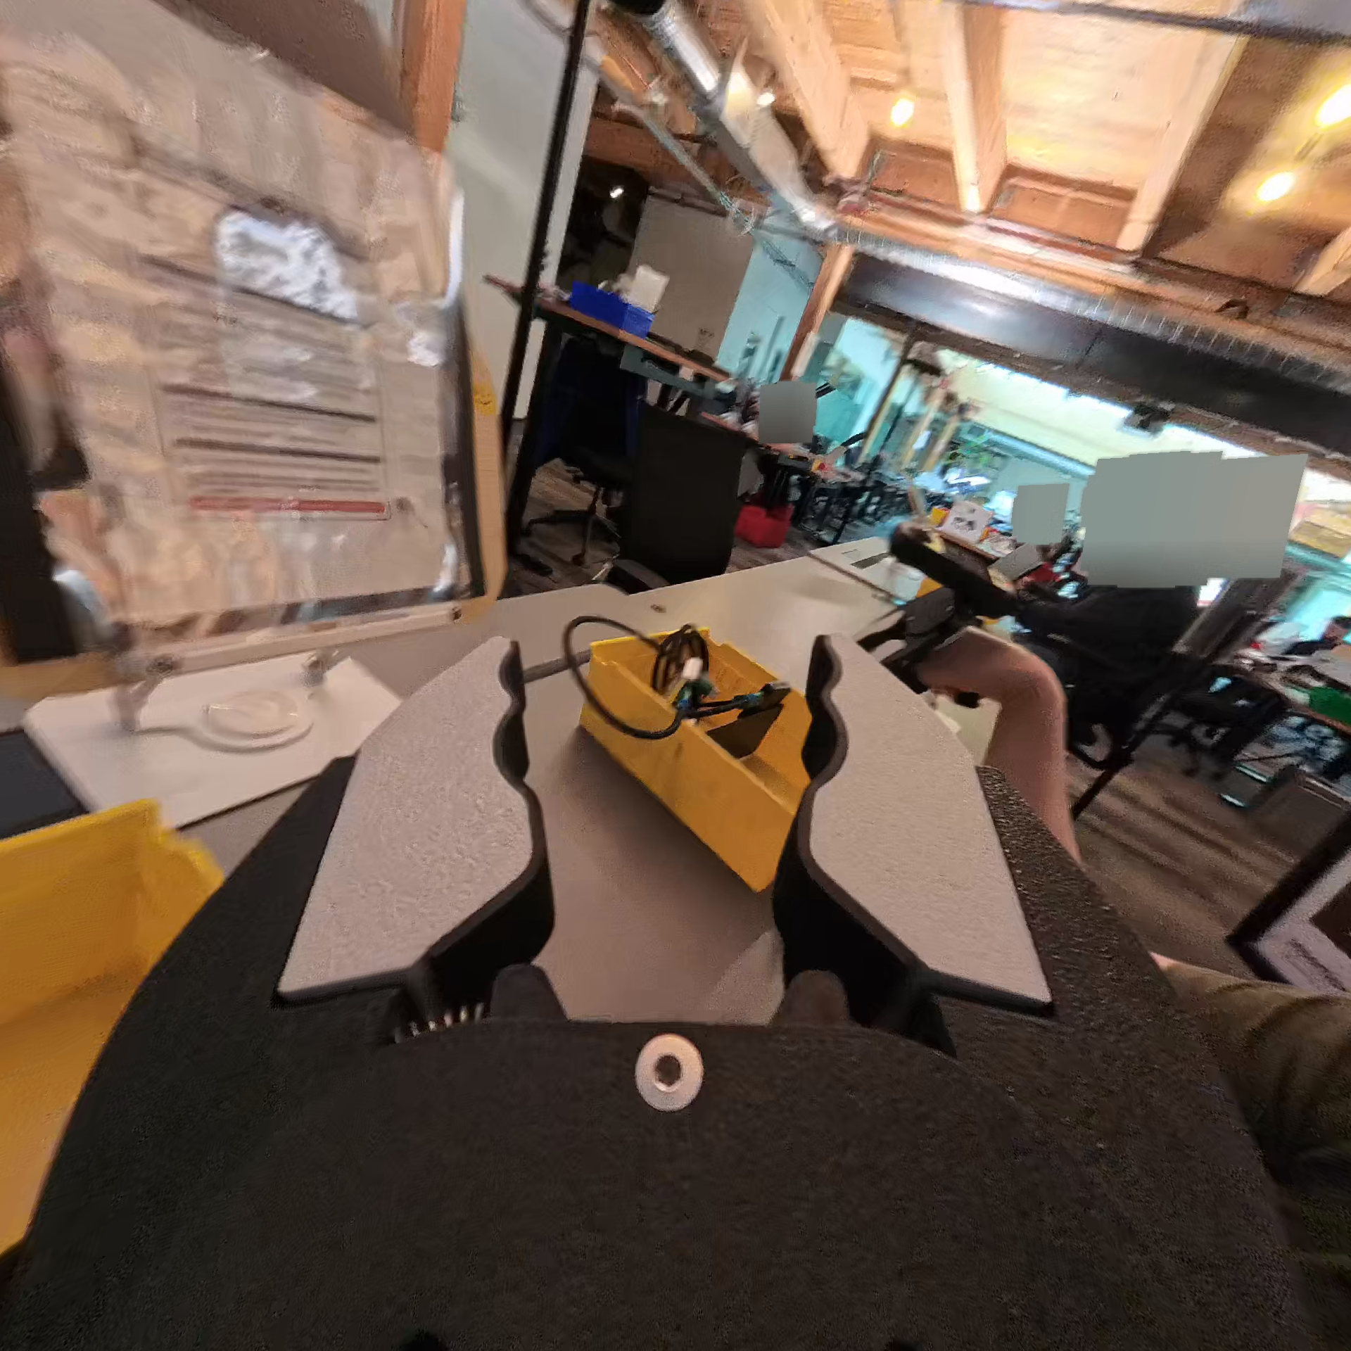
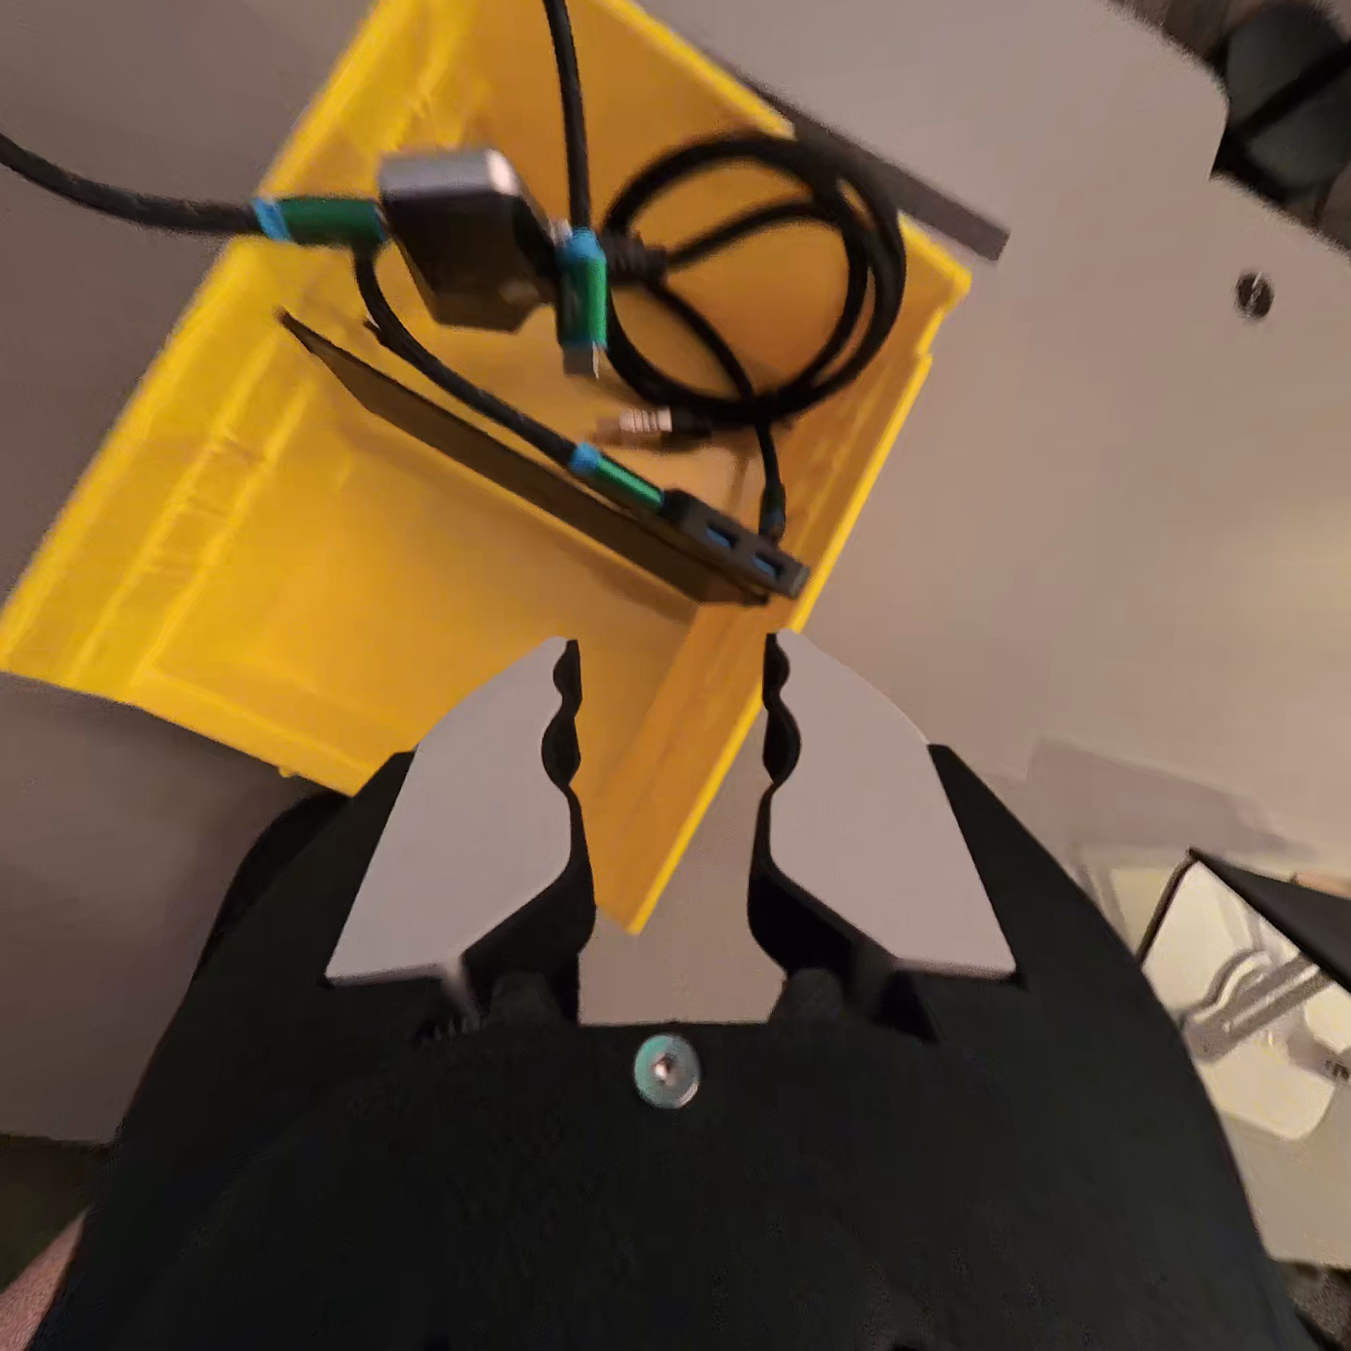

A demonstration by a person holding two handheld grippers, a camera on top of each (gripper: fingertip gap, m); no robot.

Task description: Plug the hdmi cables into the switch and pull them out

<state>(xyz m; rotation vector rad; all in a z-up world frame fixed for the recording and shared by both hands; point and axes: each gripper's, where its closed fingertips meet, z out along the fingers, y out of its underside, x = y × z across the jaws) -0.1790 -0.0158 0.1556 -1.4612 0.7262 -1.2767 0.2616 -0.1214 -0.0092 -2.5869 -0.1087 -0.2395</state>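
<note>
A: Jaws on the left gripper [image 1: 661, 658] are spread wide with nothing between them, hanging above the grey bench [image 1: 636, 914] and aimed at a yellow bin [image 1: 702, 782].

B: And the right gripper [image 2: 671, 643]?

A: Its jaws are parted too, empty, with the tips just over the near corner of the same yellow bin [image 2: 307, 585]. From the left wrist view you can see that gripper [image 1: 943, 577] farther off, held in a person's hand [image 1: 1001, 672] beyond the bin.

B: Where are the cables and the switch?

A: All inside the bin. A grey box [image 2: 468, 241] — the switch, going by the task — lies toward the far end, and 1 green plug with a blue collar [image 2: 318, 219] sits against its side; whether it is fully seated I cannot tell through the blur. A second green plug [image 2: 585, 300] lies loose just beside the box. A black cable [image 2: 760, 278] is coiled in a loop next to it.

B: Anything else in there?

A: A slim black hub with 2 blue ports [image 2: 738, 555] rests near the bin's right wall, leaning on a black divider [image 2: 475, 446], with a third green plug [image 2: 621, 479] at its end. One cable [image 2: 110, 194] runs out over the bin's left rim onto the bench.

B: And around it?

A: A clear stand holding a sheet [image 1: 241, 365] on a white base to the left — plus a second yellow bin [image 1: 80, 972] at the left edge.
</note>
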